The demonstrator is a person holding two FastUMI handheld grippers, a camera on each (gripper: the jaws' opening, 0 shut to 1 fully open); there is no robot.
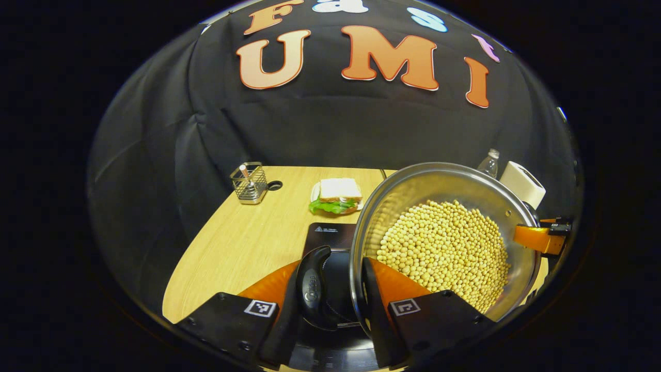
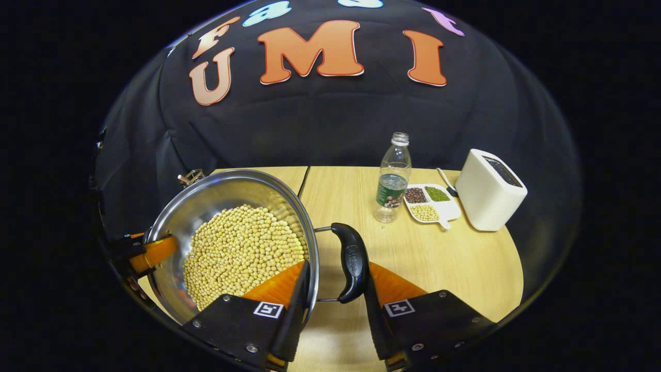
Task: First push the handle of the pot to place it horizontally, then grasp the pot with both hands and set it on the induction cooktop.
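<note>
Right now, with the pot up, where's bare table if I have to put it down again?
Bare wood lies left of the induction cooktop, in front of the wire caddy and sandwich, and in front of the bottle, bean tray and white box. That back row is crowded.

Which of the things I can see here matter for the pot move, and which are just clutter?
In the job:
- pot of soybeans
- its black side handles
- induction cooktop
- left gripper
- right gripper

Lying about:
- sandwich
- wire holder
- water bottle
- divided bean dish
- white box
</note>
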